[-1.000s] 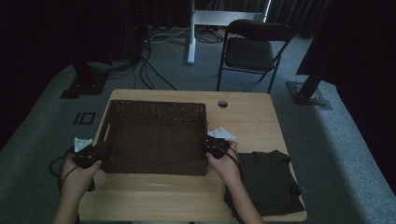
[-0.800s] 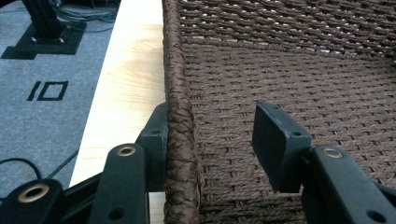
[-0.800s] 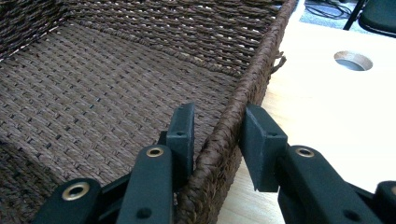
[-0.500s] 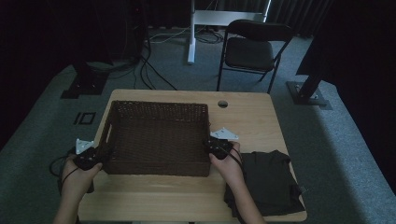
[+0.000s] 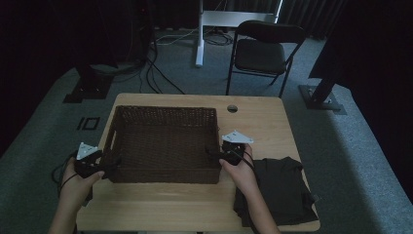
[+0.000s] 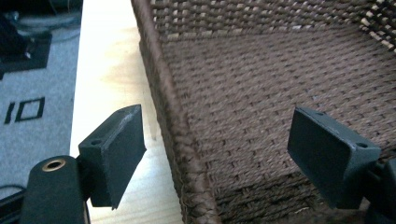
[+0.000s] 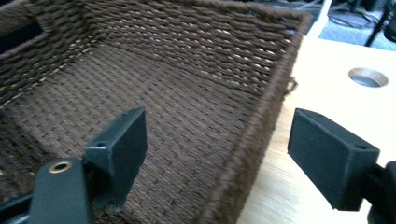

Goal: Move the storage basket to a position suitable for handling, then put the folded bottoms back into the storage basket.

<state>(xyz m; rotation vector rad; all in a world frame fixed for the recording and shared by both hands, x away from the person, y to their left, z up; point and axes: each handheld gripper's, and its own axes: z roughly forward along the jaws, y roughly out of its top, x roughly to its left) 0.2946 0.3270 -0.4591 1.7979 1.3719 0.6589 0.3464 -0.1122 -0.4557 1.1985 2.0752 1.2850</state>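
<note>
A brown basket [image 5: 164,144] sits left of centre on the worktop [image 5: 265,124]. The left tool [image 6: 219,154] gapes wide astride its 9 o'clock wall; the right tool [image 7: 217,158] gapes wide astride its 3 o'clock wall. Dark cloth [image 5: 282,187] lies at 4 o'clock.

Basket [image 5: 164,141] on table [image 5: 258,117]; cloth [image 5: 277,187], seemingly folded, right.

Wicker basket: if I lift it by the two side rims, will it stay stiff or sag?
The wicker basket is tightly woven with thick rims, so it probably holds shape. It looks empty, so likely light. The open left gripper and right gripper each straddle a rim.
</note>
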